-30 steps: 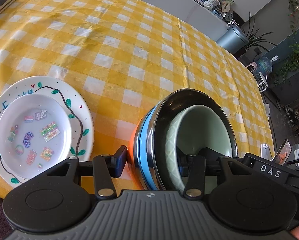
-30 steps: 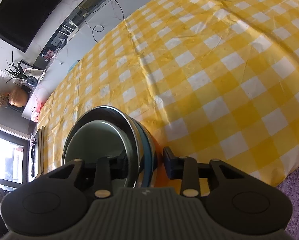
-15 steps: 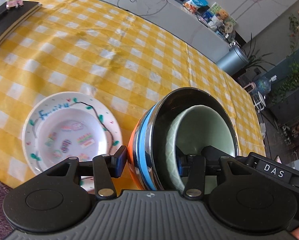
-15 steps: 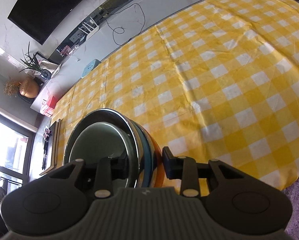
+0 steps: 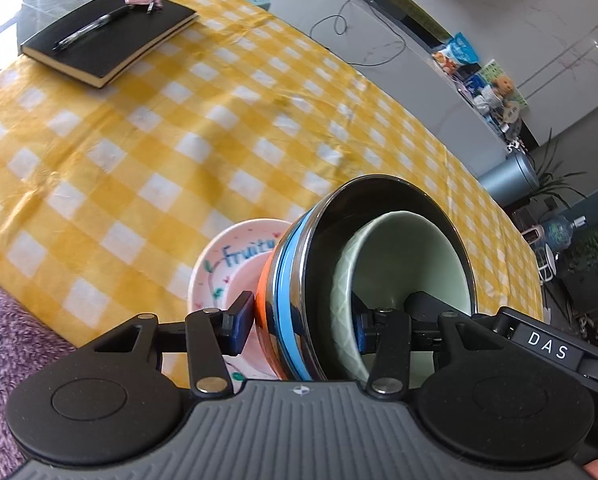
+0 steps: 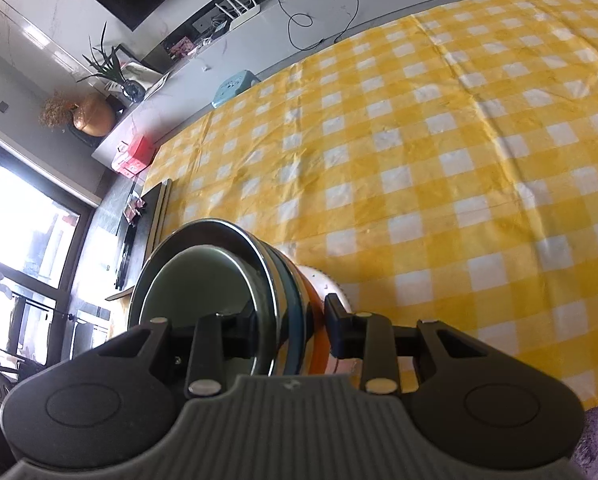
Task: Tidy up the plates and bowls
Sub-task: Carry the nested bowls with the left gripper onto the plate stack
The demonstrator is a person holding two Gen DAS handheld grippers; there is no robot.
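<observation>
Above the white painted plate [image 5: 235, 258], both the left gripper [image 5: 299, 326] and right gripper [image 6: 289, 320] clench the nested steel, blue and orange bowl stack [image 5: 383, 280], now carried over it, ready for lowering.

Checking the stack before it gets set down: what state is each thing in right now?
Left gripper: shut on bowl stack's rim.
Right gripper: shut on bowl stack's opposite rim.
Bowl stack: nested, lifted, tilted.
Green bowl: innermost, empty.
Fruity plate: on table, beneath stack.
Notebook: closed, pen on top.
</observation>
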